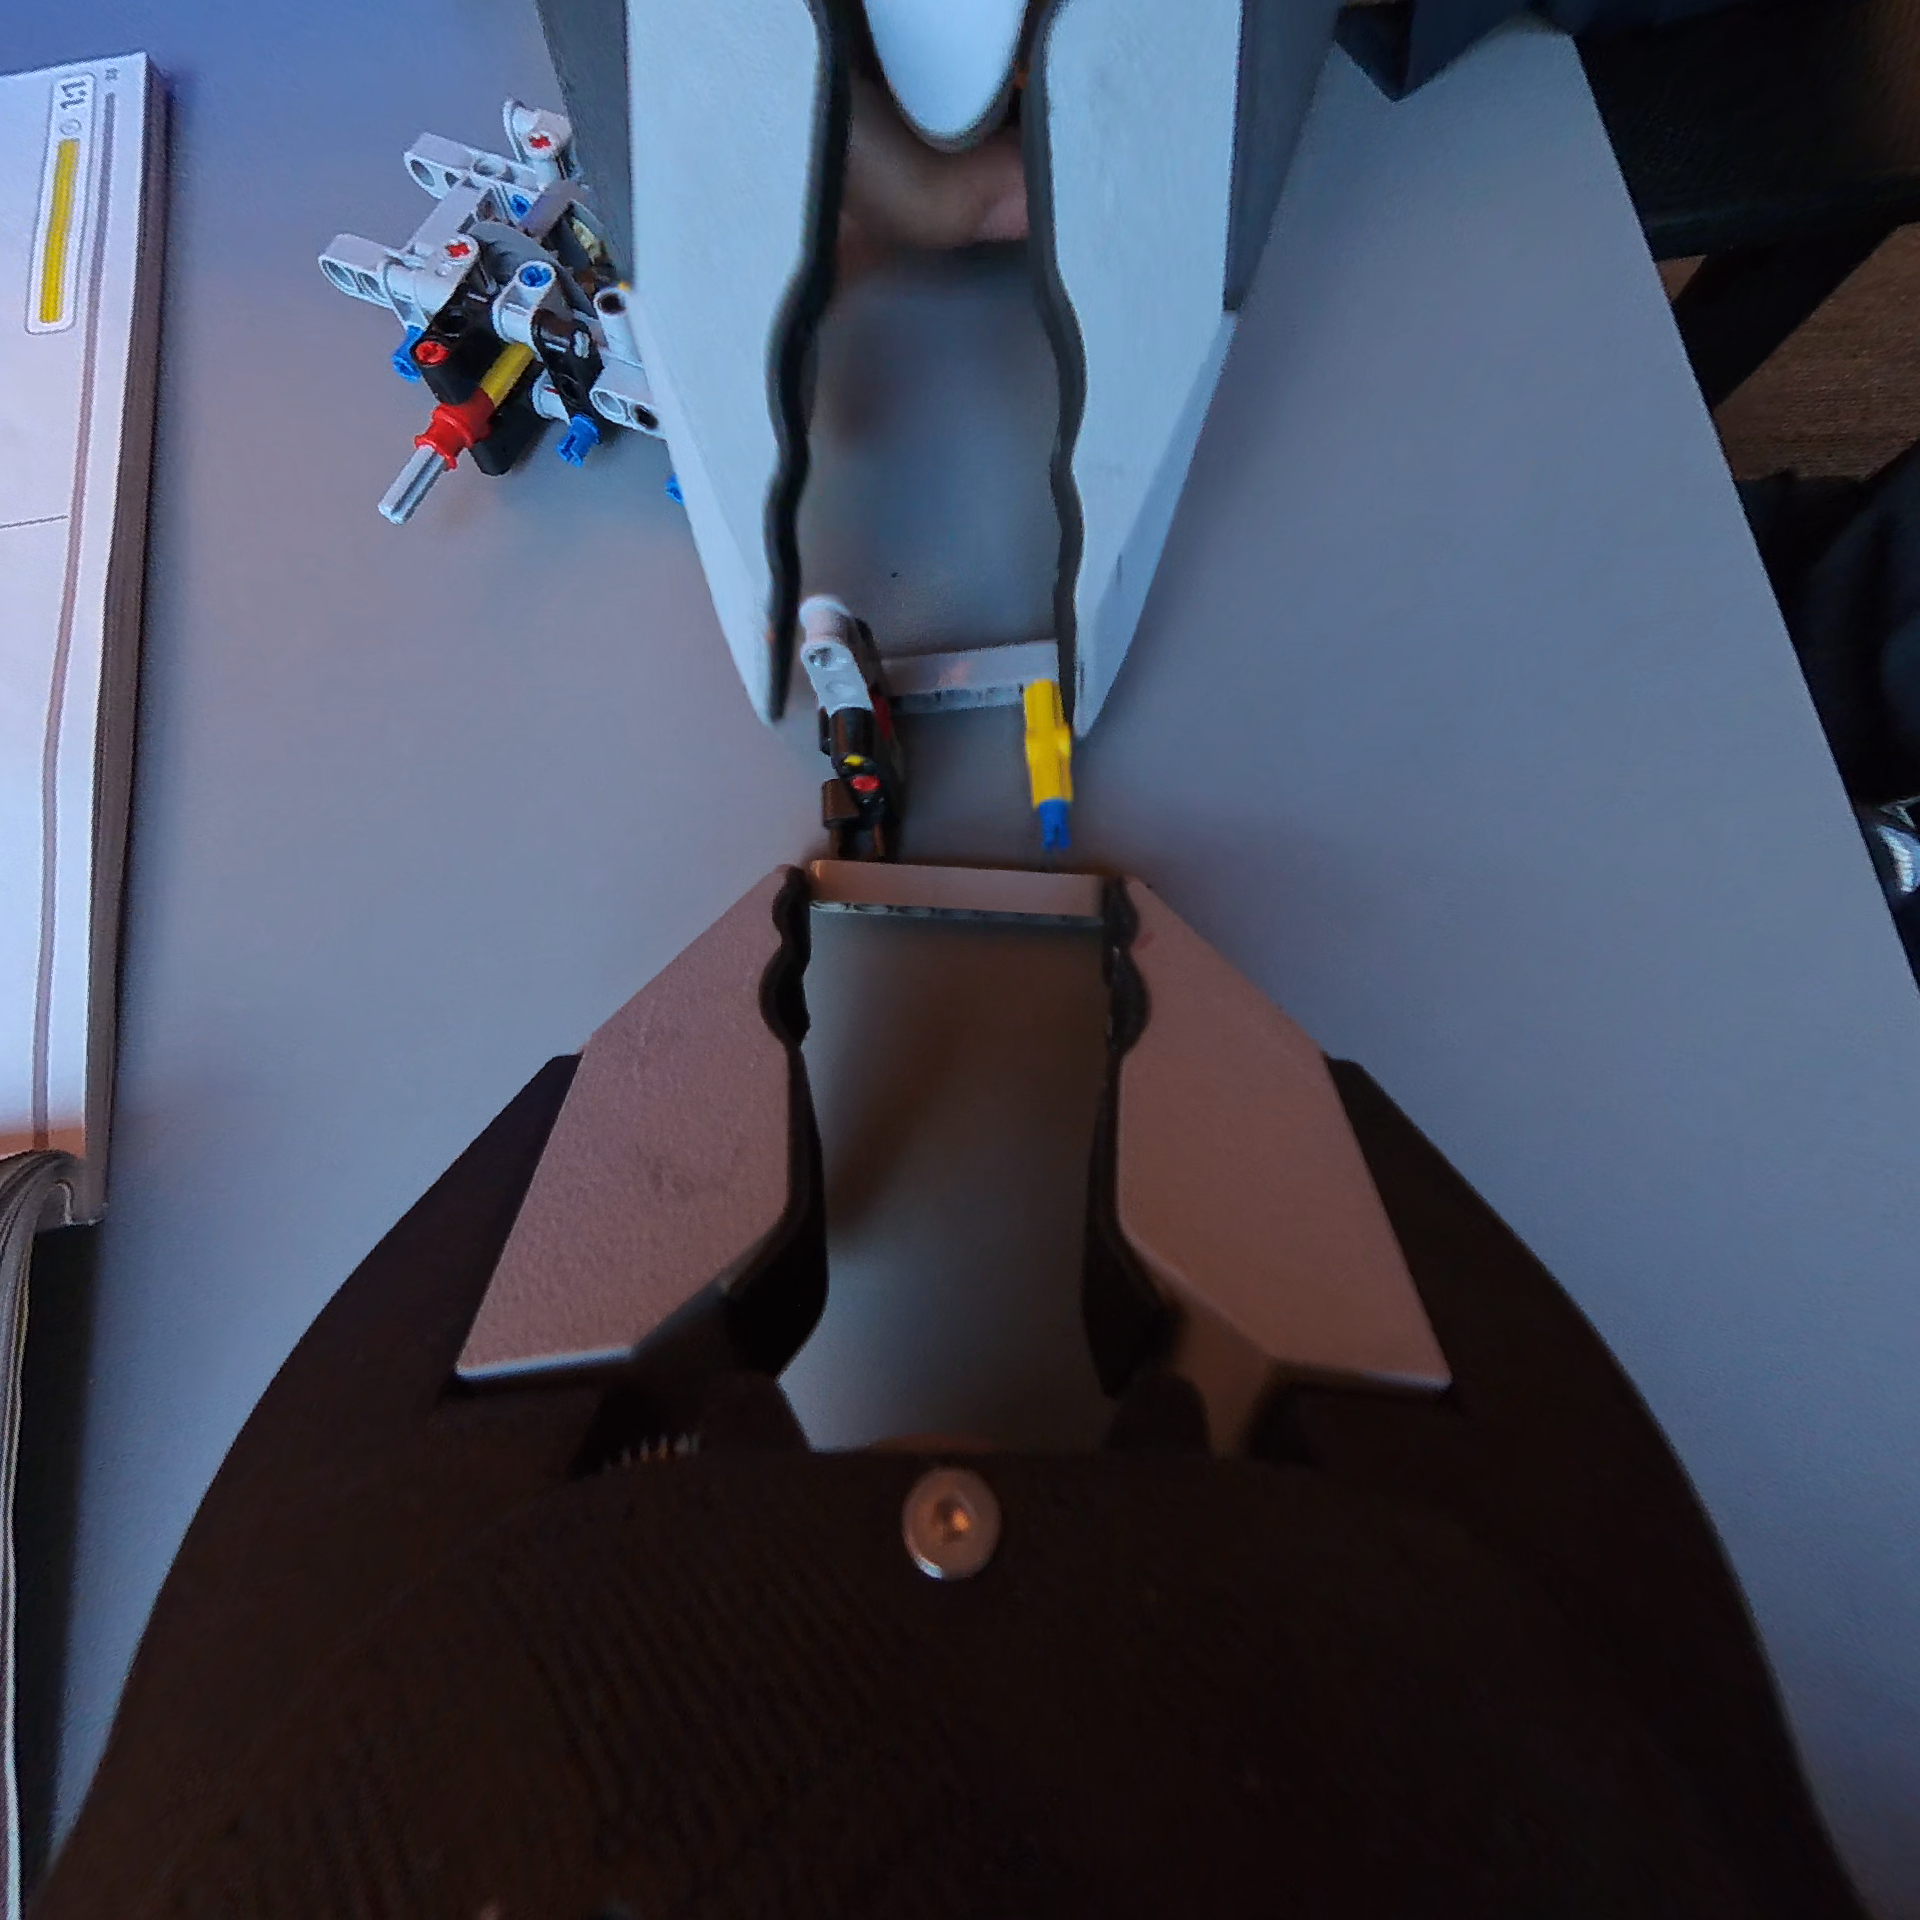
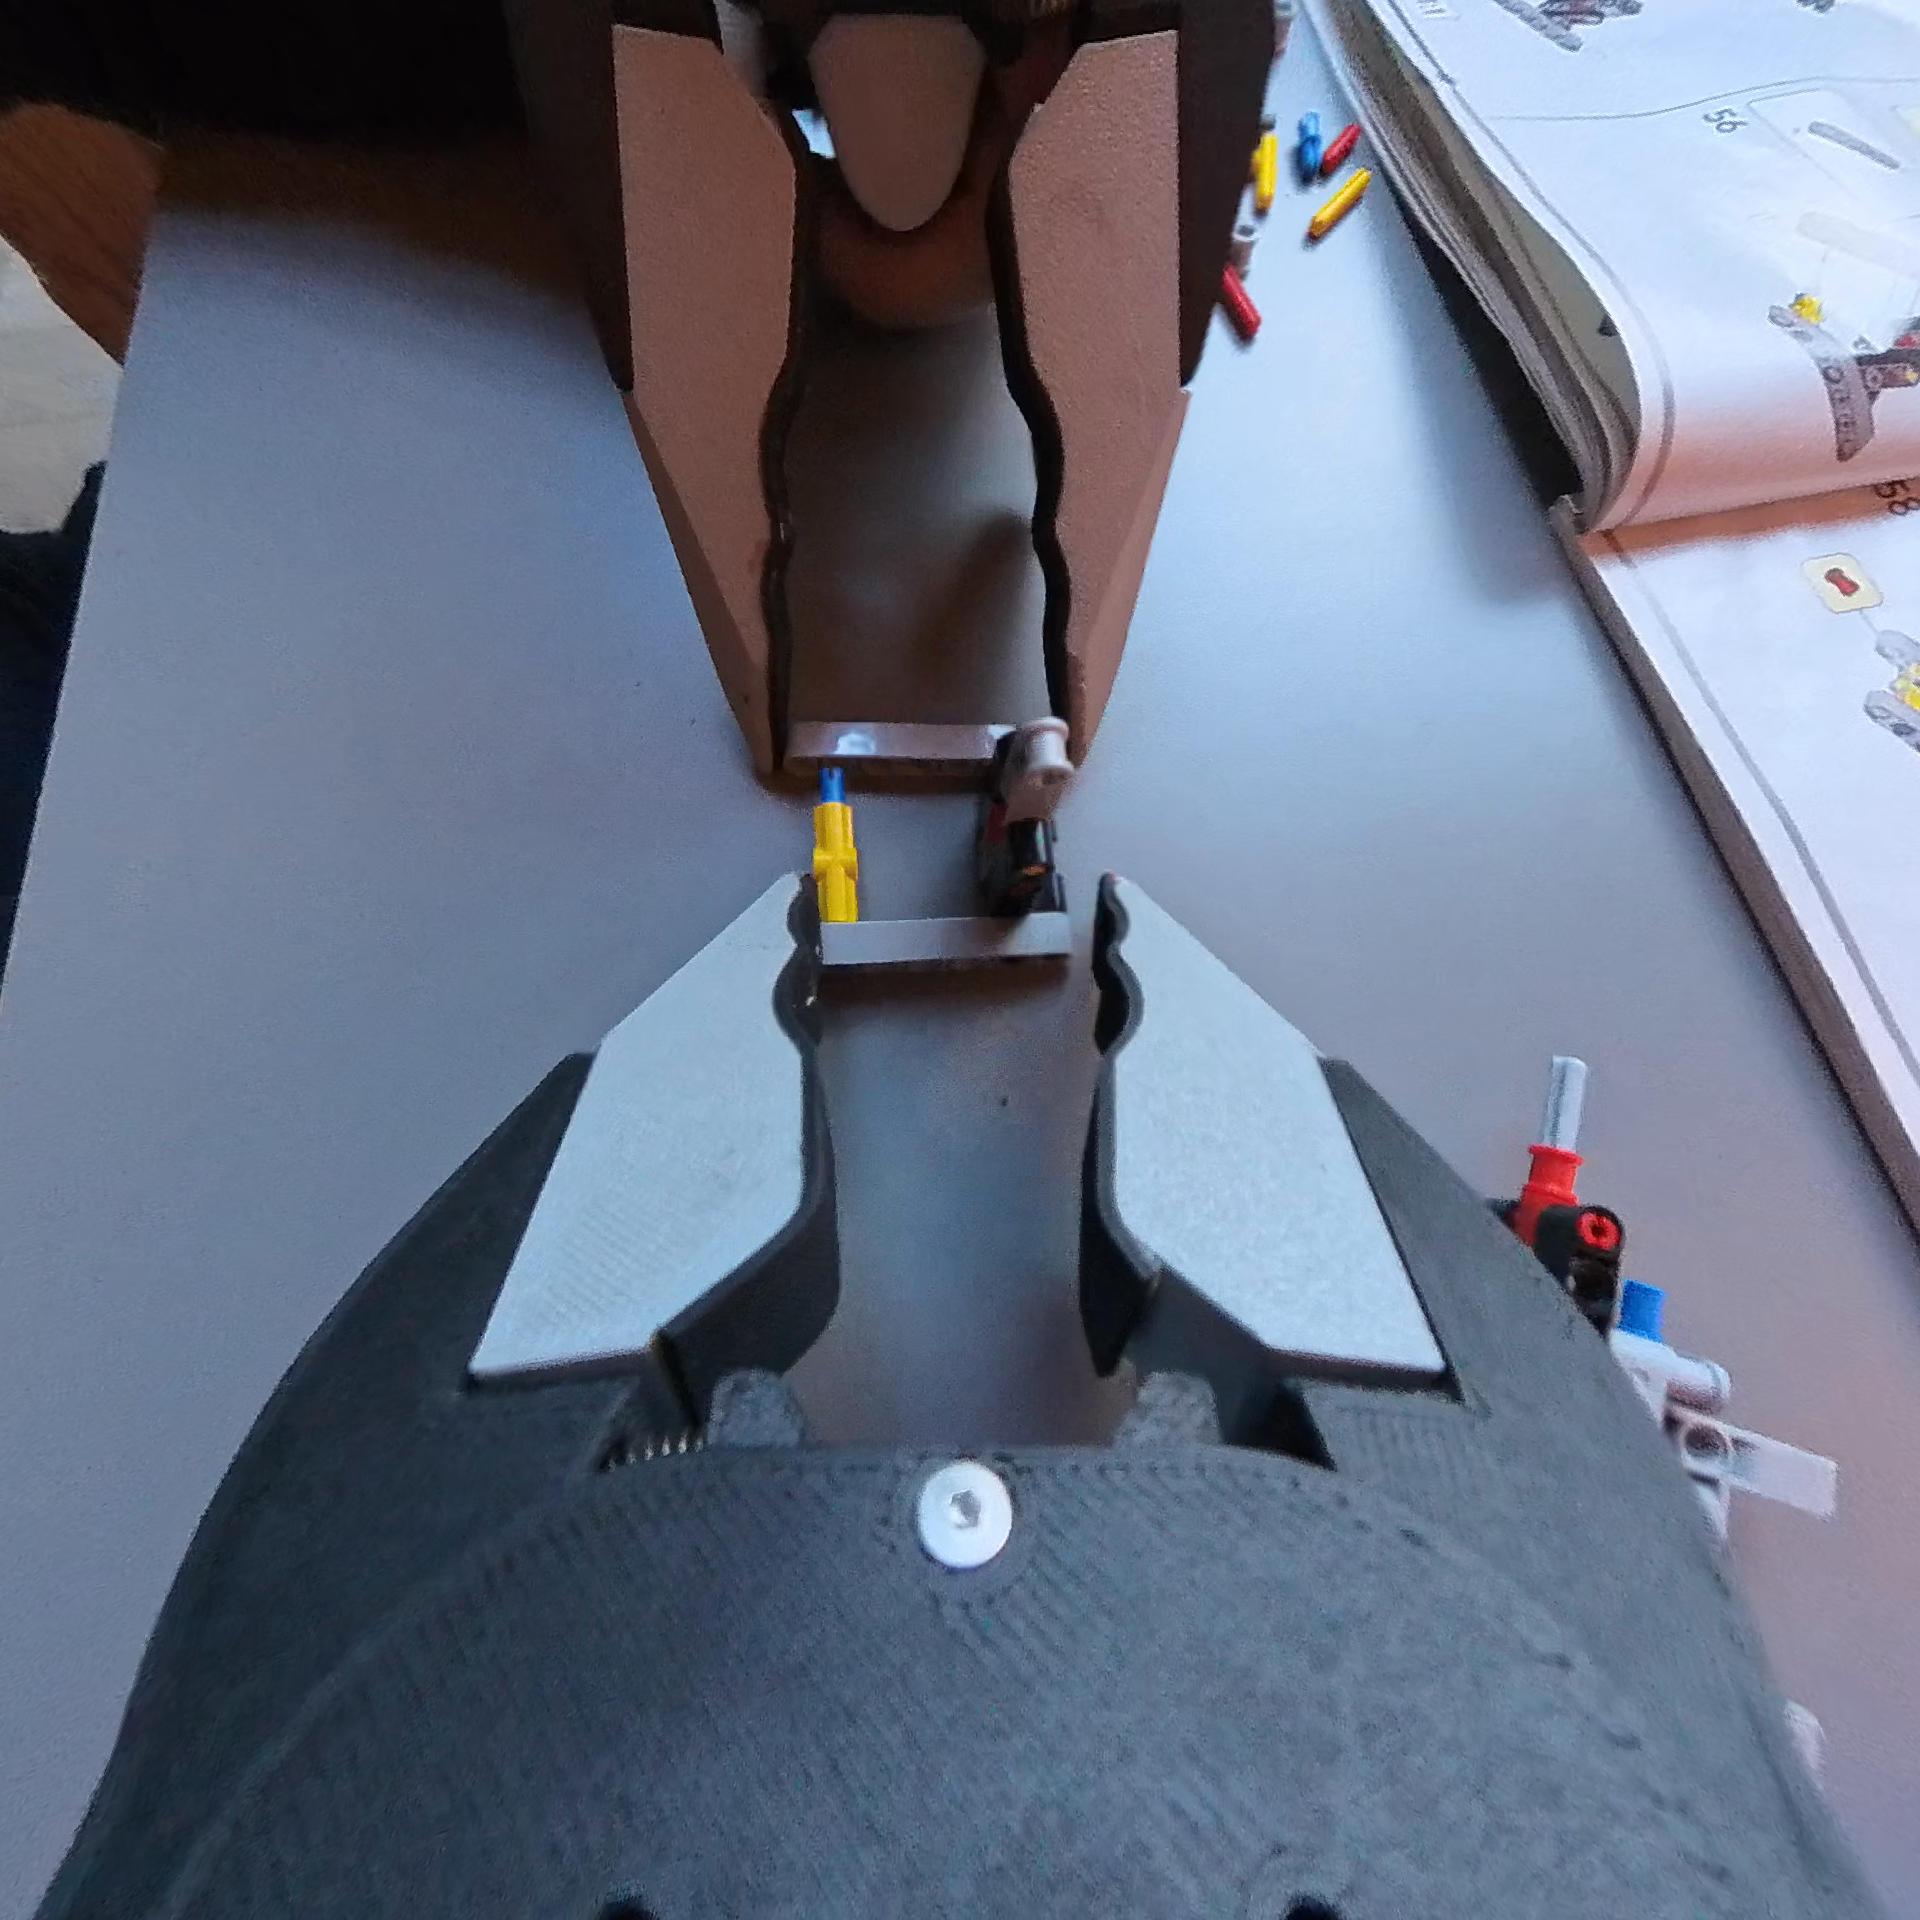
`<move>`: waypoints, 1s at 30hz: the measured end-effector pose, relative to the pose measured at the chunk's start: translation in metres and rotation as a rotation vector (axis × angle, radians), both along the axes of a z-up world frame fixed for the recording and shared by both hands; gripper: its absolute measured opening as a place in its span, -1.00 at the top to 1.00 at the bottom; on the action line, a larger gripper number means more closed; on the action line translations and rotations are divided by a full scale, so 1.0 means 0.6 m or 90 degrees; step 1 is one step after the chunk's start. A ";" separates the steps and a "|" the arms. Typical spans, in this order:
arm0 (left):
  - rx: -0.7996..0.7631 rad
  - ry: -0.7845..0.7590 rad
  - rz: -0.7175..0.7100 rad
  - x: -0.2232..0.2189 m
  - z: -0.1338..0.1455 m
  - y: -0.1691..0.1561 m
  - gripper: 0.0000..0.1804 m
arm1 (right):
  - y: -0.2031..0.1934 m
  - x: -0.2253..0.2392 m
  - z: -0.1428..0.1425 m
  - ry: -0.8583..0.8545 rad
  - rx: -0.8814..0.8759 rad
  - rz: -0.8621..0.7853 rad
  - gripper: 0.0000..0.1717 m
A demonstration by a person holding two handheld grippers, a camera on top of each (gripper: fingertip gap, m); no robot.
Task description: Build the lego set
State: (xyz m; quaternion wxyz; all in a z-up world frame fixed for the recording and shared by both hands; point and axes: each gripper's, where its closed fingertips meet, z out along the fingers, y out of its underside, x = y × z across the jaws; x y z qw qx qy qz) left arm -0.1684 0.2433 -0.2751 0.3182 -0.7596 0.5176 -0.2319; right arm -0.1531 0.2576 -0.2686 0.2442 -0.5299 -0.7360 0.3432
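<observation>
My left gripper [image 1: 956,904] is shut on a grey beam [image 1: 956,896], with both pads against its ends. It shows from the front in the right wrist view [image 2: 925,748]. A yellow connector [image 1: 1046,743] with a blue pin, and a black piece [image 1: 857,769], join that beam to a second, shorter grey beam [image 2: 940,940]. My right gripper [image 2: 951,914] faces the left one and is open around this shorter beam. One of its pads touches the beam's end by the yellow connector [image 2: 834,868]. A gap shows between the other pad and the beam's end.
A small built model of grey, black, red and blue parts [image 1: 499,312] lies beside the right gripper [image 2: 1600,1278]. An open instruction booklet [image 2: 1714,312] lies along one side of the grey table [image 1: 1403,727]. Loose yellow, red and blue pins [image 2: 1320,177] lie beyond the left gripper. Only a small space, under 4 cm, lies between the two pairs of fingers.
</observation>
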 end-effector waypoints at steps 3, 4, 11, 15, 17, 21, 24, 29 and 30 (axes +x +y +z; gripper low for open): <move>0.000 0.000 0.000 0.000 0.000 -0.001 0.39 | 0.003 0.007 0.009 0.013 -0.030 -0.001 0.41; 0.000 0.000 0.000 0.000 0.000 -0.001 0.39 | 0.003 0.007 0.012 0.017 -0.040 0.000 0.41; -0.001 0.000 0.011 0.001 0.000 0.000 0.39 | 0.007 0.007 0.013 0.021 -0.036 -0.014 0.38; 0.000 0.001 0.026 0.002 0.000 0.000 0.39 | 0.019 0.032 0.011 0.005 -0.059 -0.026 0.40; 0.000 0.002 0.033 0.002 0.000 0.000 0.39 | 0.024 0.046 0.001 -0.013 -0.040 -0.025 0.50; 0.000 0.002 0.041 0.002 0.000 0.001 0.39 | 0.022 0.047 -0.007 -0.028 -0.018 -0.016 0.58; 0.001 0.003 0.045 0.003 0.000 0.000 0.39 | 0.014 0.038 -0.009 -0.028 0.009 -0.011 0.58; 0.001 0.002 0.043 0.004 0.000 0.000 0.39 | 0.004 0.030 -0.010 -0.027 0.032 -0.006 0.65; 0.001 0.002 0.043 0.004 0.000 0.000 0.39 | 0.002 0.029 -0.010 -0.027 0.033 -0.004 0.66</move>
